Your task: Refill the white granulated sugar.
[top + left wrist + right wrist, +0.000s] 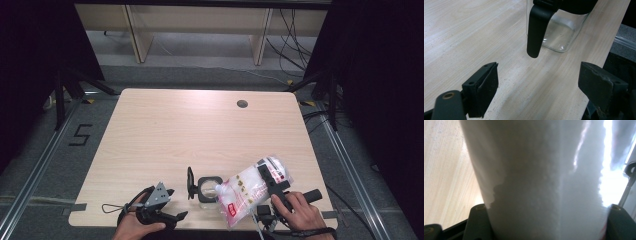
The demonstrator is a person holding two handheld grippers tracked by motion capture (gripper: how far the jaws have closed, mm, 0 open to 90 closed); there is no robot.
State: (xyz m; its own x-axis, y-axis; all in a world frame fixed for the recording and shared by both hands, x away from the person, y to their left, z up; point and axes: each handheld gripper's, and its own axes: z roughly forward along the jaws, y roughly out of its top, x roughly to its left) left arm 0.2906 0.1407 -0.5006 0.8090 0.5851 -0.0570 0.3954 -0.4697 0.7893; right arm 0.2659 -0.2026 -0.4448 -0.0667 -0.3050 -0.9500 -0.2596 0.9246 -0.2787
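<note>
A: Item: pouch (250,192) of white granules?
B: Clamped in right gripper (272,182) jaws, tilted, spout over glass jar (209,192) (lid open) on bench (200,135).
A: Left gripper (172,205)?
B: Jaws wide, empty, beside jar.

A jar (210,189) stands on the bench (200,130) near its front edge, about midway across. Its lid (190,182) stands up at the jar's left side. A pouch (250,190) lies tilted just right of the jar, its spout (218,188) over the jar's mouth, its far end up and to the right. The right gripper (270,181) sits across the pouch, with the pouch between its jaws. The left gripper (172,204) lies left of the jar, at the front edge, apart from it. A hole (242,104) is in the bench near the back, right of middle.
</note>
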